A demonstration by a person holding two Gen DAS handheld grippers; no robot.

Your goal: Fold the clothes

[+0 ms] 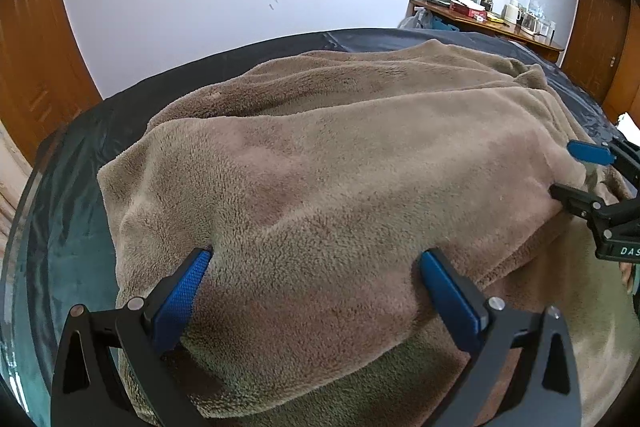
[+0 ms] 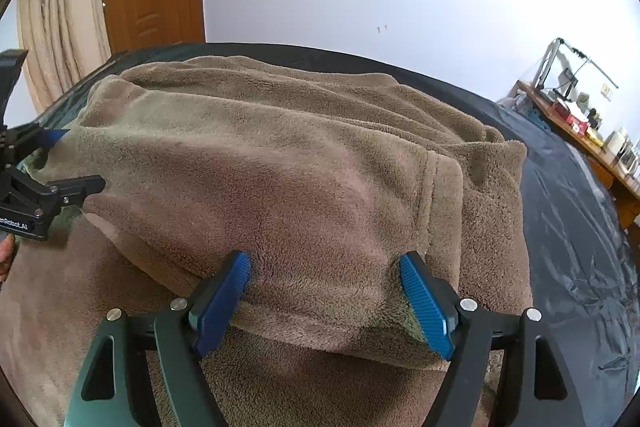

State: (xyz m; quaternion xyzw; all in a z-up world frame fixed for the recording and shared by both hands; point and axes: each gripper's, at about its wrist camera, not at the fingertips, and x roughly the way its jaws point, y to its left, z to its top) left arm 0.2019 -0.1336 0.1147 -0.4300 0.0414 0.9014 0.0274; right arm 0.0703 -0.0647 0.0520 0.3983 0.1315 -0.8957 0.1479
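Left wrist view takes in the dark, glossy-covered bed (image 1: 80, 219) across the room, and on it the big taupe fleece garment (image 1: 320, 155), which lies spread wide with one thick layer already doubled over the layer beneath. I judge that one fold is laid and the piece is still far too broad: more folds and a smoothing of the rumpled far edge remain.

Next in size, the left gripper (image 1: 316, 279) with blue ribbed pads stands spread wide at the near edge of the folded layer; the plush bulges between its jaws, yet the pads do not pinch it. The right gripper (image 2: 324, 287), seen in the right wrist view, is likewise released, astride the same fold near the stitched hem band (image 2: 434, 187).

Against the wall stands a cluttered wooden desk (image 1: 488, 23).
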